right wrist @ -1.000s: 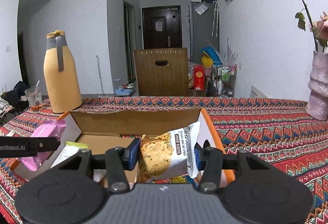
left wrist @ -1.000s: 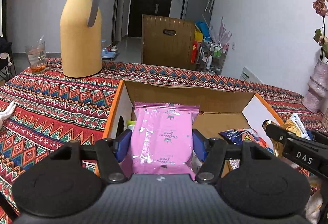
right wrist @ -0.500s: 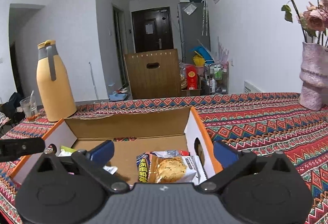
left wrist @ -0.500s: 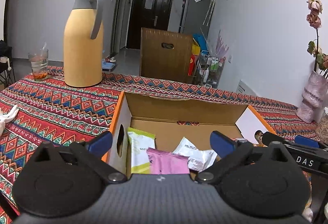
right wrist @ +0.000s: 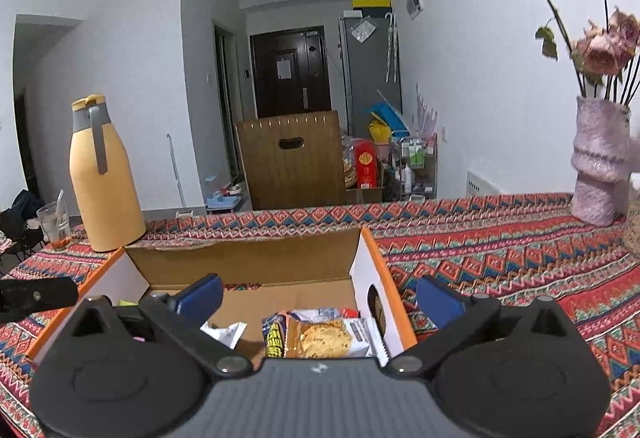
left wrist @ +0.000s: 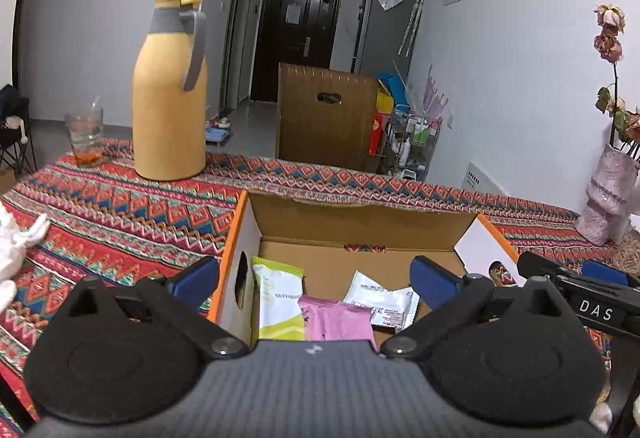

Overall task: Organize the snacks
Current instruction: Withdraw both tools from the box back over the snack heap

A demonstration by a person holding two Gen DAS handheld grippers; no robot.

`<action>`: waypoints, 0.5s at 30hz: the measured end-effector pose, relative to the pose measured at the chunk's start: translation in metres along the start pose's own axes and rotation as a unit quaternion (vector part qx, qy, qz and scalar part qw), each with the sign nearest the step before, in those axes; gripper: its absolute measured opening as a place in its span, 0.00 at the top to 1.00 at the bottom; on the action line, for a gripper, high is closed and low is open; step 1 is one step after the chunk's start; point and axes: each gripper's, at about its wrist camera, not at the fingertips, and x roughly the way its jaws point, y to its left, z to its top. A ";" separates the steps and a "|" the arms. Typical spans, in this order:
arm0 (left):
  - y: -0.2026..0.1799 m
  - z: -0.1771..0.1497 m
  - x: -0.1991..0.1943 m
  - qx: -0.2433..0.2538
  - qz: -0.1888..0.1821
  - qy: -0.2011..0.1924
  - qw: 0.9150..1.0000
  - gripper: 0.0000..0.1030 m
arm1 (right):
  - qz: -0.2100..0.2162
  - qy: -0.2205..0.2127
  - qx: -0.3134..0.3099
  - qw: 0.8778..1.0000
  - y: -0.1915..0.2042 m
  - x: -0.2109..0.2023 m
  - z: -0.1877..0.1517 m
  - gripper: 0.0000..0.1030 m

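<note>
the left gripper hangs over the near left part of an open cardboard box, its blue pads spread wide with nothing between them. just below it on the box floor lie a pink packet, a green and white packet hard against the left wall, and a white sachet to the right of the pink one. the left pad sits outside the box's orange left edge, the right pad inside it.

the right gripper is likewise wide open and empty, over the box's right end; its right pad clears the orange right wall on the outside. under it a cookie packet lies flat against that wall, on top of a blue and yellow wrapper. the middle of the box floor is bare cardboard.

beyond the box's far wall the patterned tablecloth runs open to the table's back edge. at far left stand a yellow thermos and a glass, well apart from the box; at far right a pink vase with dried roses stands near the wall.
</note>
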 end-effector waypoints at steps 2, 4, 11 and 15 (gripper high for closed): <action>-0.001 0.003 -0.009 0.000 -0.005 -0.002 1.000 0.00 | -0.006 0.000 -0.006 1.000 0.002 -0.008 0.003 0.00; -0.001 0.003 -0.017 0.002 -0.009 -0.002 1.000 0.00 | -0.009 -0.002 -0.010 1.000 0.005 -0.018 0.003 0.00; 0.007 -0.003 -0.049 0.007 -0.010 0.000 1.000 0.00 | -0.005 0.008 -0.019 1.000 0.017 -0.055 -0.006 0.00; 0.018 -0.013 -0.066 0.007 -0.009 0.008 1.000 0.00 | -0.004 0.014 -0.026 1.000 0.027 -0.077 -0.016 0.00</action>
